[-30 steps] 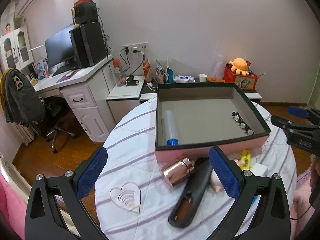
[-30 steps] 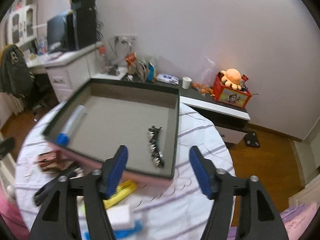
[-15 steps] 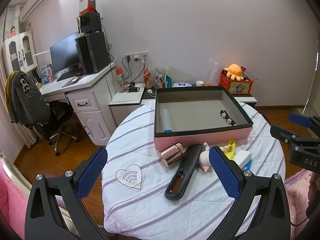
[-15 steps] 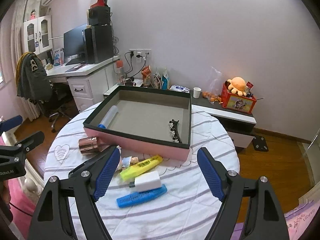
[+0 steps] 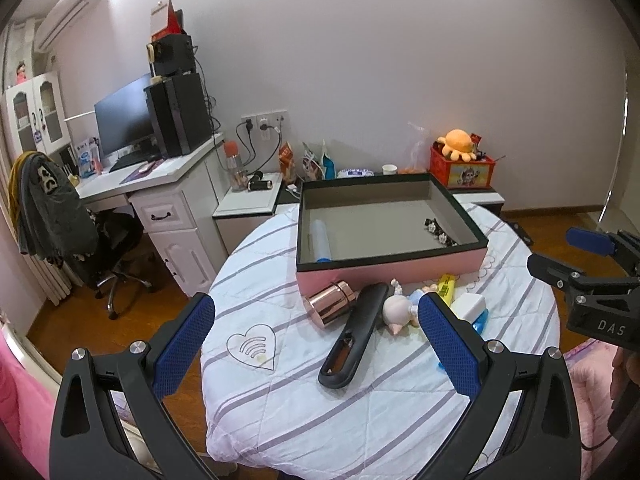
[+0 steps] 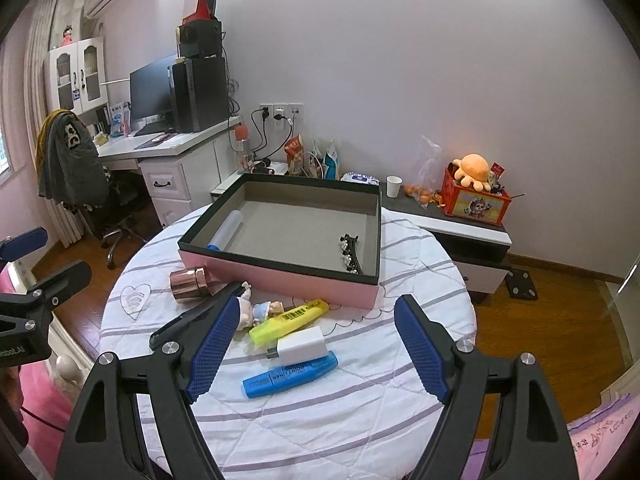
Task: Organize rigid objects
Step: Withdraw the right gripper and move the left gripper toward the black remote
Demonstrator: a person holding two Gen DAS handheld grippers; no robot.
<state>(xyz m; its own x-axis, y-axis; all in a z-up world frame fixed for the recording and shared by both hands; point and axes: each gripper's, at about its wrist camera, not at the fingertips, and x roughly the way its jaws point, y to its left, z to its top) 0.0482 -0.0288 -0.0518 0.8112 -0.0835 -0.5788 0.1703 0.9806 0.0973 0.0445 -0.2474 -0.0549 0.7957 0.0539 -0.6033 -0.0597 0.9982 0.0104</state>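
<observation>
A pink box [image 5: 388, 269] [image 6: 280, 276] with a dark rim stands on the round table. It holds a white tube with a blue cap [image 5: 321, 240] [image 6: 226, 232] and a black flowered hair clip [image 5: 438, 234] [image 6: 350, 254]. In front of the box lie a copper jar [image 5: 330, 307] [image 6: 188, 284], a long black case [image 5: 354, 340], a small doll [image 5: 396, 310] [image 6: 256, 312], a yellow highlighter [image 6: 290, 318], a white charger [image 6: 300, 346] and a blue highlighter [image 6: 290, 376]. My left gripper [image 5: 316, 304] and right gripper [image 6: 318, 304] hover open above the near edge, holding nothing.
The striped white tablecloth [image 5: 304, 400] hangs over the table edge. Behind the table stand a low black-and-white cabinet [image 6: 460, 232] with a red toy box [image 6: 476, 200], a white desk [image 5: 160, 184] with a monitor, and an office chair [image 5: 60, 216] at the left.
Both grippers have drawn back from the box and risen slightly, so the whole table now shows. The right jaws stand a little wider than a second ago.
</observation>
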